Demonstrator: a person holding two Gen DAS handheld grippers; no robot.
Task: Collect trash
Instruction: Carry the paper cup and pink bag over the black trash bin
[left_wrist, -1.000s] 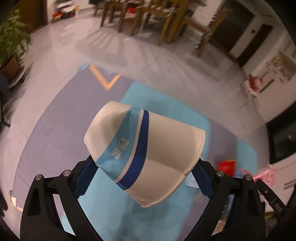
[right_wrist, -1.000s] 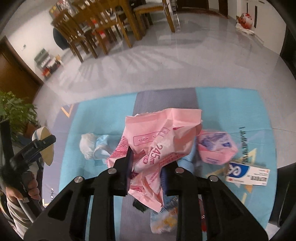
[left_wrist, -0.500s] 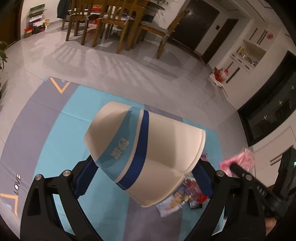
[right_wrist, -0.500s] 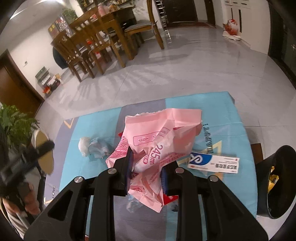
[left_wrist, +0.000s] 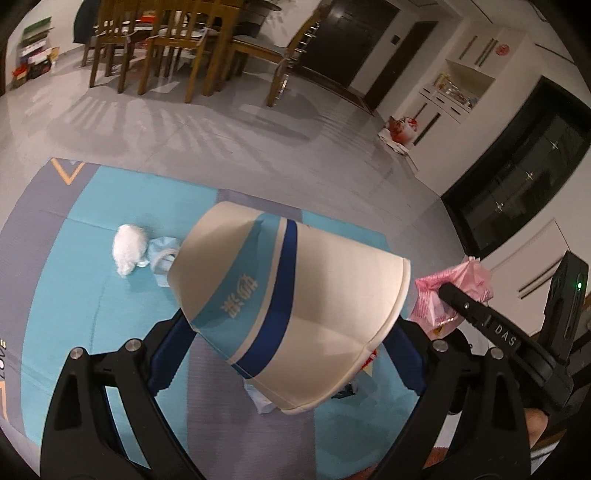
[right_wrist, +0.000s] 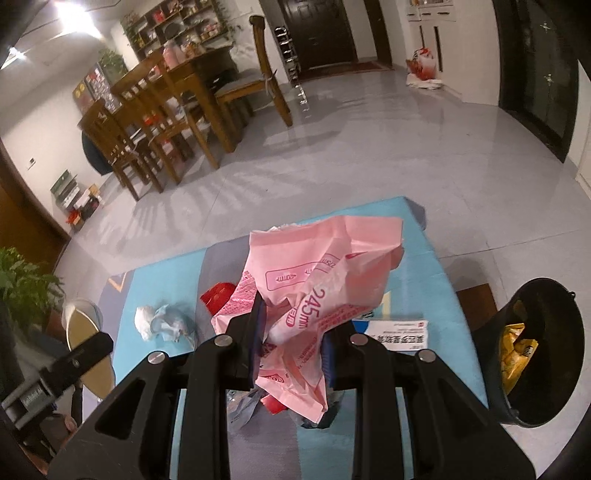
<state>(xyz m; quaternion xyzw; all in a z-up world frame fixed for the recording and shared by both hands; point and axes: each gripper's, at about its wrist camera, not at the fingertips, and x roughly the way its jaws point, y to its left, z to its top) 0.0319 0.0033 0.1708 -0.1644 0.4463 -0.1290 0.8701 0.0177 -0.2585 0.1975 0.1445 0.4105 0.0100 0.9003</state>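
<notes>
My left gripper (left_wrist: 291, 354) is clamped on a squashed white paper cup with blue bands (left_wrist: 295, 306) — smooth, creased, held above the teal-and-grey foam mat (left_wrist: 74, 295). My right gripper (right_wrist: 291, 343) pinches a crinkled pink plastic wrapper (right_wrist: 325, 280), jaws narrow. The black round bin (right_wrist: 535, 354) stands just beside the mat's right edge.

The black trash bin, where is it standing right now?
In the right wrist view the black trash bin stands on the floor at the far right, just off the blue mat's right edge, with yellow packaging already inside.
</notes>
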